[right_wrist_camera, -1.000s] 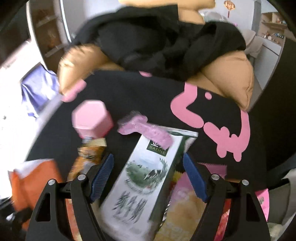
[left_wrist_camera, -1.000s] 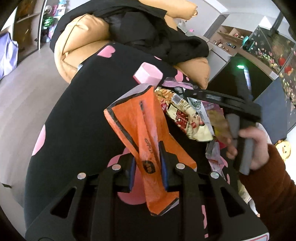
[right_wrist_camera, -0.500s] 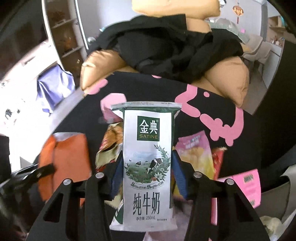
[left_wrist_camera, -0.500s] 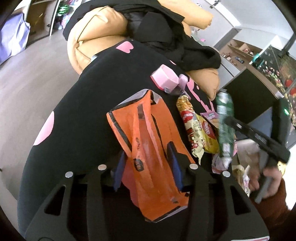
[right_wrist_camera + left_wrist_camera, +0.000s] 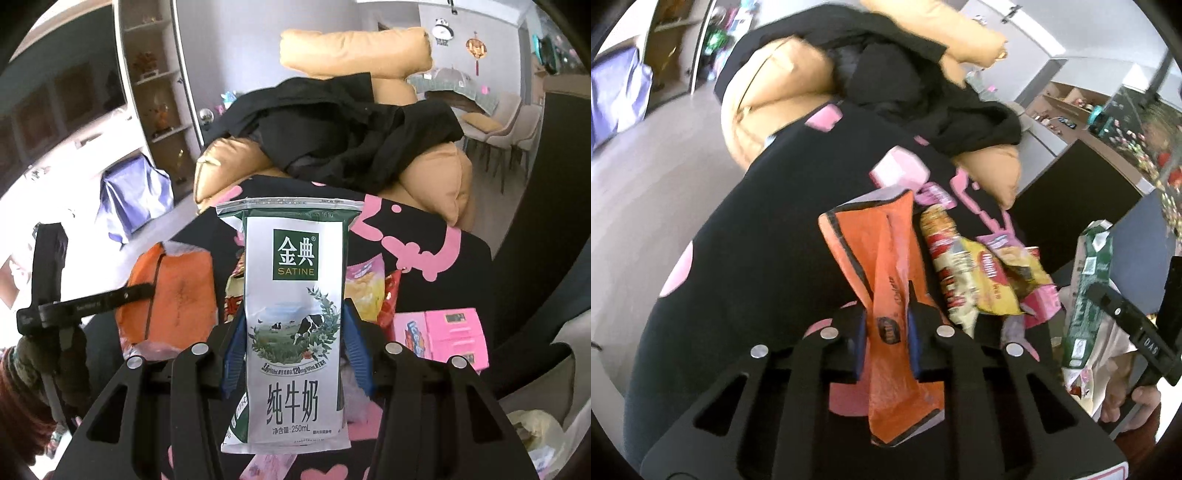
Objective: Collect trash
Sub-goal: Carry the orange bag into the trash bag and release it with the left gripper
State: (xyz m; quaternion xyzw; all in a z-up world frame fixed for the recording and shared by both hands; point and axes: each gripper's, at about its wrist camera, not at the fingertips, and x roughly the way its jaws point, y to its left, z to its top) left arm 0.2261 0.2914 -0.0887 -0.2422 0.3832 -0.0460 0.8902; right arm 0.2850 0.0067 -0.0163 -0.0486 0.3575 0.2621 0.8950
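Note:
My left gripper [image 5: 886, 332] is shut on an orange plastic wrapper [image 5: 882, 266] and holds it over the black blanket with pink shapes [image 5: 757, 240]. My right gripper [image 5: 293, 343] is shut on a white and green milk carton [image 5: 295, 314], held upright above the blanket. The carton [image 5: 1087, 291] and the right gripper also show at the right of the left wrist view. The orange wrapper [image 5: 173, 291] shows at the left of the right wrist view. Snack wrappers [image 5: 971, 269] lie on the blanket beside the orange wrapper.
A pink box [image 5: 899, 171] and a pink wrapper [image 5: 936, 194] lie further up the blanket. A pink carton [image 5: 443, 332] lies at the right. Tan cushions [image 5: 354, 48] with black clothing [image 5: 351, 133] are behind. A white bag [image 5: 535, 432] sits at lower right.
The right gripper closed on the milk carton and lifted it off the blanket, away to the right. The left gripper keeps its hold on the orange wrapper.

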